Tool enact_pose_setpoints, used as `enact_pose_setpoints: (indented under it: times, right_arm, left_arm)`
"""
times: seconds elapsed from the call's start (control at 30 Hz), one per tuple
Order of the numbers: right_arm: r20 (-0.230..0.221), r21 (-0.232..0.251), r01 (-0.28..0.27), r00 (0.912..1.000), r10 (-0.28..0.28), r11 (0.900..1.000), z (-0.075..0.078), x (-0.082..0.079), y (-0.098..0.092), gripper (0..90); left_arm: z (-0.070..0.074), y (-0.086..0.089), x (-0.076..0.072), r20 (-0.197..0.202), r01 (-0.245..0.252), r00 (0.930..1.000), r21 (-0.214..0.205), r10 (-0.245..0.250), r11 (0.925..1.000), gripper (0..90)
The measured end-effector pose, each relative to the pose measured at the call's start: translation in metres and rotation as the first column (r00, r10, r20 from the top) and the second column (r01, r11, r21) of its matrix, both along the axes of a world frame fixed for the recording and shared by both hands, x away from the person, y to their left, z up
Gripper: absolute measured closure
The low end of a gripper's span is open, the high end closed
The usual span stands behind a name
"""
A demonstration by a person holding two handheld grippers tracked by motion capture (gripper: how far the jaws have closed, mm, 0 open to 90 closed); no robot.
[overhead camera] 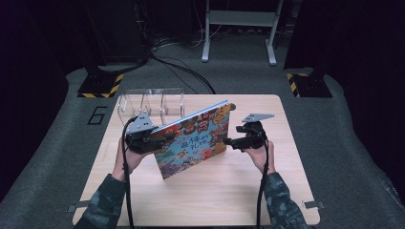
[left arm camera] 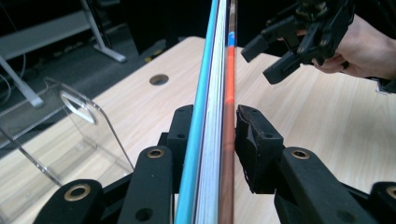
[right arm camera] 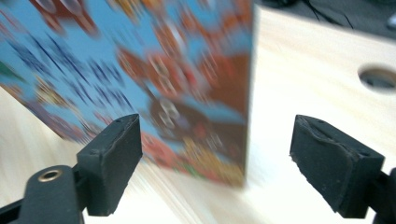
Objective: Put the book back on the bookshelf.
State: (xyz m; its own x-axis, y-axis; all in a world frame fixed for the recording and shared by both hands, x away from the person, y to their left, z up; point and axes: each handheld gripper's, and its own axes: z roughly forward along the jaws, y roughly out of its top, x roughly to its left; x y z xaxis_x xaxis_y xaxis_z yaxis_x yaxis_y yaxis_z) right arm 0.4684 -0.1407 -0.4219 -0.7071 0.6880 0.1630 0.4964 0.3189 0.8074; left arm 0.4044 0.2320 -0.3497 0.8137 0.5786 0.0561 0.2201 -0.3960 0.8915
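left gripper (overhead camera: 165,138): we are clamping the book (overhead camera: 196,140) by one edge, pads (left arm camera: 256,144) pressing both covers, pages running straight ahead between the jaws, so this hand is carrying the weight

book: we are holding it upright and tilted, bottom corner resting on or just above the table (overhead camera: 267,191) (cannot tell which), illustrated cover facing us and the right gripper (overhead camera: 229,141)

right gripper: jaws standing wide, gripping nothing; the book's free edge is sitting just ahead of them, between the two pads (right arm camera: 114,161) in line of sight but not touching either

why open: our read is that we are lining up a second grip on the free edge, so the book stops pivoting around the single clamp

clear rack (overhead camera: 150,102): standing beyond the left gripper, just behind the book's top edge, slots upright; likely the destination, which would explain keeping the book vertical

view note: right gripper view is blurring, so exact gap from pads to cover is uncertain

next move: we are judging that the right jaws need to straddle the edge squarely before closing

risk: a skewed bite could twist the cover against the left clamp
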Motion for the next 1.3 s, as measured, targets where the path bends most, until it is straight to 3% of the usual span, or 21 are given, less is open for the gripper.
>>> enact_pose_setpoints:
  times: [0.07,0.17,0.23,0.3,0.37,0.5,0.57,0.6,0.67,0.7,0.73,0.93,1.17,1.3]
  right_arm:
    - [-0.026,-0.011,0.023,0.9994,-0.023,0.9997,-0.014,-0.002,-0.007,17.7]
    - [-0.070,-0.049,0.080,0.9941,-0.083,0.9956,-0.042,-0.005,-0.022,16.9]
    - [-0.080,-0.108,0.125,0.9878,-0.134,0.9863,-0.058,-0.008,-0.029,15.0]
    - [-0.069,-0.170,0.170,0.9806,-0.184,0.9707,-0.072,-0.010,-0.034,13.8]
    - [-0.058,-0.200,0.197,0.9754,-0.213,0.9597,-0.085,-0.012,-0.040,9.6]
    - [-0.069,-0.192,0.227,0.9675,-0.243,0.9548,-0.101,-0.012,-0.046,0.0]
    - [-0.060,-0.196,0.244,0.9638,-0.260,0.9499,-0.102,-0.012,-0.046,0.0]
    - [-0.060,-0.189,0.258,0.9601,-0.273,0.9476,-0.103,-0.012,-0.045,0.0]
    - [-0.026,-0.196,0.252,0.9647,-0.262,0.9477,-0.105,-0.012,-0.046,0.0]
    - [-0.002,-0.211,0.258,0.9643,-0.265,0.9426,-0.107,-0.013,-0.045,0.8]
    - [-0.006,-0.227,0.260,0.9633,-0.268,0.9386,-0.106,-0.014,-0.044,0.6]
    - [0.002,-0.219,0.264,0.9628,-0.270,0.9394,-0.107,-0.014,-0.043,1.1]
    - [0.001,-0.220,0.262,0.9633,-0.268,0.9398,-0.107,-0.014,-0.042,1.4]
    - [0.004,-0.217,0.259,0.9644,-0.264,0.9411,-0.107,-0.014,-0.043,1.5]
  left_arm:
    - [-0.001,0.002,0.001,-0.030,0.006,0.9995,-0.024,-0.006,0.9997,71.6]
    - [-0.002,0.003,0.003,-0.048,0.009,0.9988,-0.029,-0.010,0.9995,73.9]
    - [-0.002,0.003,0.004,-0.055,0.006,0.9984,-0.029,-0.008,0.9995,74.2]
    - [-0.002,0.003,0.004,-0.063,0.006,0.9980,-0.016,-0.007,0.9999,73.9]
    - [-0.003,0.003,0.004,-0.070,-0.012,0.9975,-0.011,0.011,0.9999,71.5]
    - [-0.006,0.002,0.004,-0.077,-0.023,0.9968,-0.024,0.021,0.9995,68.7]
    - [-0.006,0.002,0.004,-0.067,-0.022,0.9975,0.005,0.022,0.9998,66.8]
    - [-0.006,0.002,0.004,-0.058,-0.022,0.9981,-0.001,0.022,0.9998,65.7]
    - [-0.006,0.003,0.005,-0.064,-0.020,0.9977,0.008,0.021,0.9998,65.8]
    - [-0.006,0.003,0.005,-0.063,-0.010,0.9980,0.001,0.010,0.9999,65.8]
    - [-0.006,0.003,0.005,-0.064,-0.008,0.9979,0.001,0.008,1.0000,67.4]
    - [-0.008,0.003,0.005,-0.055,0.009,0.9984,-0.063,-0.013,0.9980,74.5]
    - [0.003,-0.004,0.008,-0.031,0.056,0.9979,-0.033,-0.057,0.9979,69.0]
    - [0.008,-0.010,0.011,-0.038,0.066,0.9971,0.016,-0.065,0.9977,73.1]
